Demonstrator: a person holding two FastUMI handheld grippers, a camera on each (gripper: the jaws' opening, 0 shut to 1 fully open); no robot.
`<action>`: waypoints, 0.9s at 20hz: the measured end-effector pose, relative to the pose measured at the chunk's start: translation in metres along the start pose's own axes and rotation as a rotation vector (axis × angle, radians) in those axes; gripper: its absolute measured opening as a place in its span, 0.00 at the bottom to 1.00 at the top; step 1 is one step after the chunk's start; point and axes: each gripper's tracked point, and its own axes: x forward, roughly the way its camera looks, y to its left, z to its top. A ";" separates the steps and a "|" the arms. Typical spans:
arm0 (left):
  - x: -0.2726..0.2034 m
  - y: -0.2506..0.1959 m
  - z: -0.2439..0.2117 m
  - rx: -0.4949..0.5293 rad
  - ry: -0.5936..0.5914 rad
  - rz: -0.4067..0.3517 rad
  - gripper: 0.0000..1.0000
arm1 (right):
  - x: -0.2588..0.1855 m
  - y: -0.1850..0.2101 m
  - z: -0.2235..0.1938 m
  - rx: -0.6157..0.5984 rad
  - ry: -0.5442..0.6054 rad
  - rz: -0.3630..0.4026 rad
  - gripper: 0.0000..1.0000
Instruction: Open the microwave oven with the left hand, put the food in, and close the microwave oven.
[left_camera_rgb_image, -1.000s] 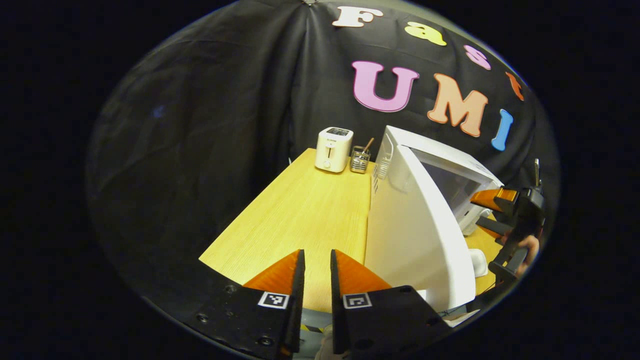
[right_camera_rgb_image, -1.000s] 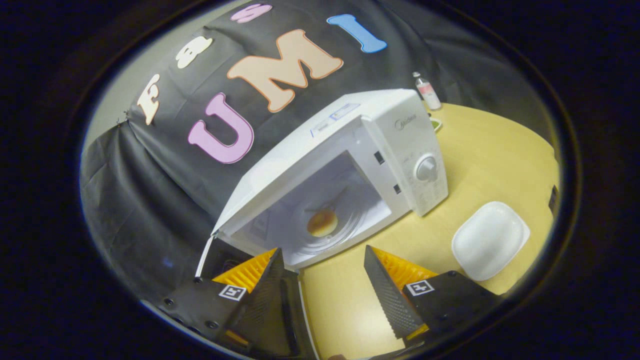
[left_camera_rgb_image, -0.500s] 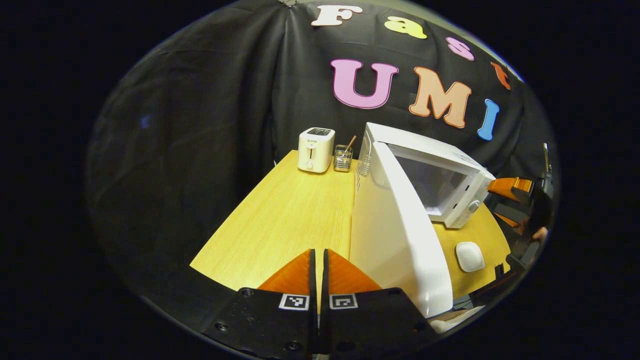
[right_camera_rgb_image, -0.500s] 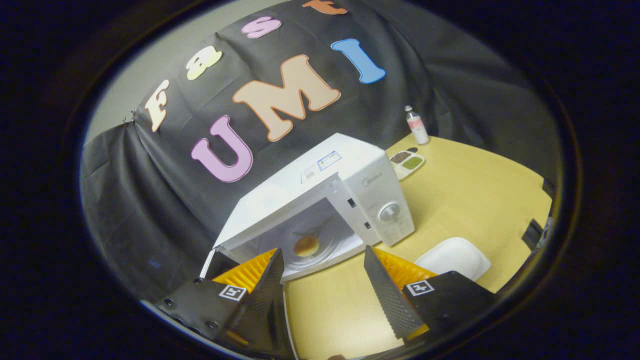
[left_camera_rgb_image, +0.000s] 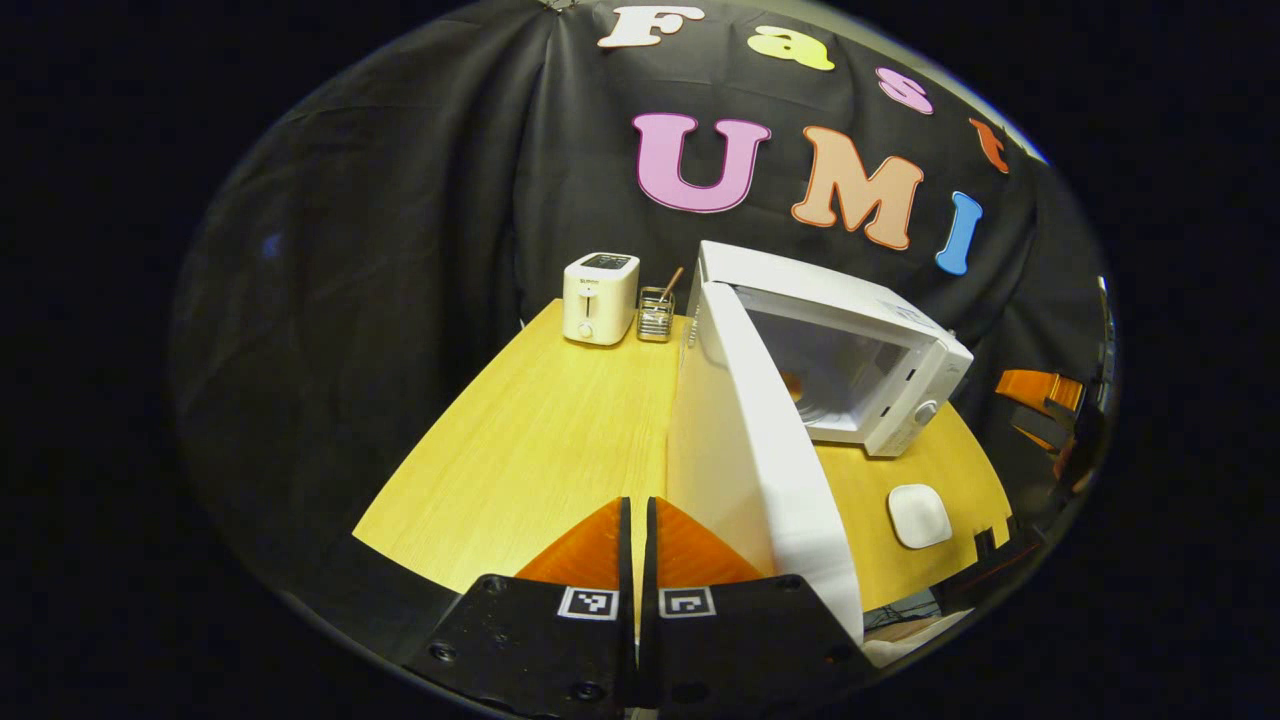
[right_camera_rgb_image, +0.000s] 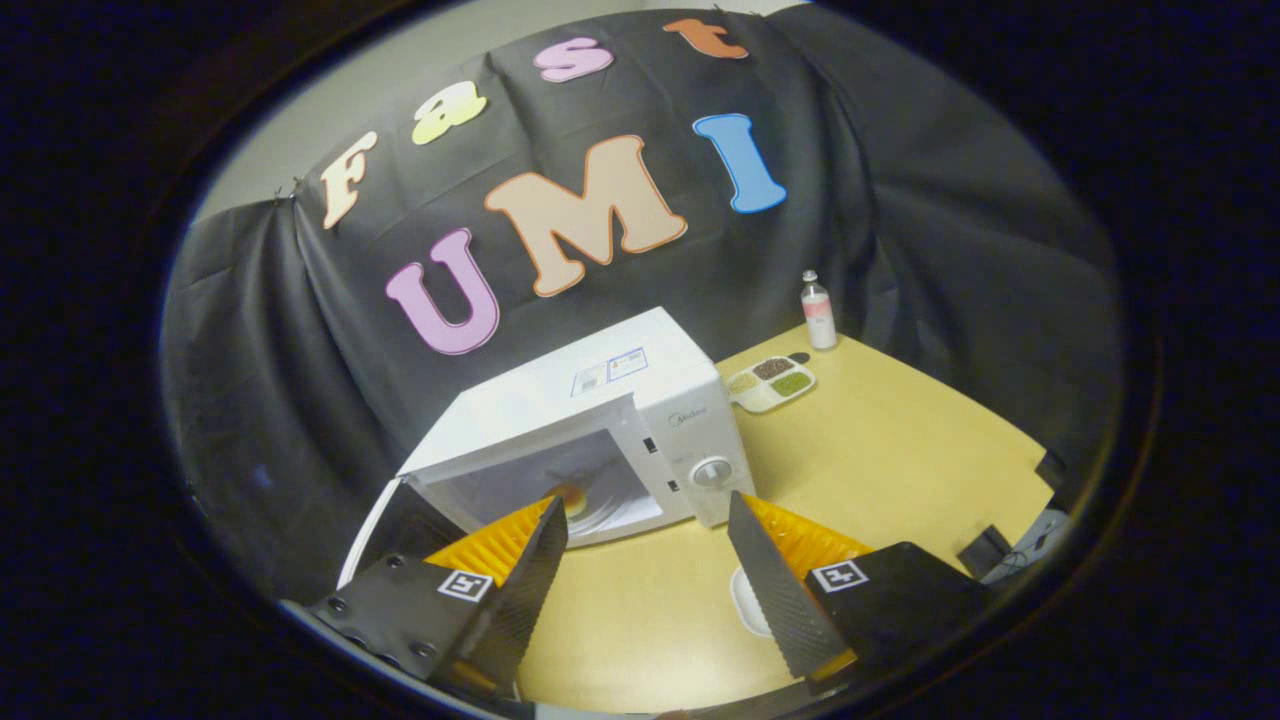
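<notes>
The white microwave stands on the wooden table with its door swung wide open. A round brownish piece of food lies on the turntable inside; it also shows in the left gripper view as the food. My left gripper is shut on nothing, low over the table just left of the door's outer face. Facing the open cavity from some way back, my right gripper is open and holds nothing. The right gripper also appears at the far right of the left gripper view.
A white plate lies on the table in front of the microwave. A toaster and a wire utensil holder stand at the back left. A compartment tray and a small bottle sit behind the microwave's right side.
My left gripper's fingers have closed from slightly apart. Both grippers have drawn back from the microwave, which now looks smaller. The food stays inside and the door remains open.
</notes>
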 end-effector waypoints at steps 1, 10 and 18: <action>0.001 -0.007 0.001 -0.004 0.001 -0.007 0.01 | -0.002 -0.003 -0.001 -0.014 0.009 0.006 1.00; 0.025 -0.089 0.002 0.015 0.026 -0.080 0.01 | -0.020 -0.064 0.019 -0.094 -0.002 -0.032 1.00; 0.048 -0.147 0.016 0.038 0.010 -0.124 0.01 | -0.028 -0.115 0.032 -0.104 -0.021 -0.077 0.99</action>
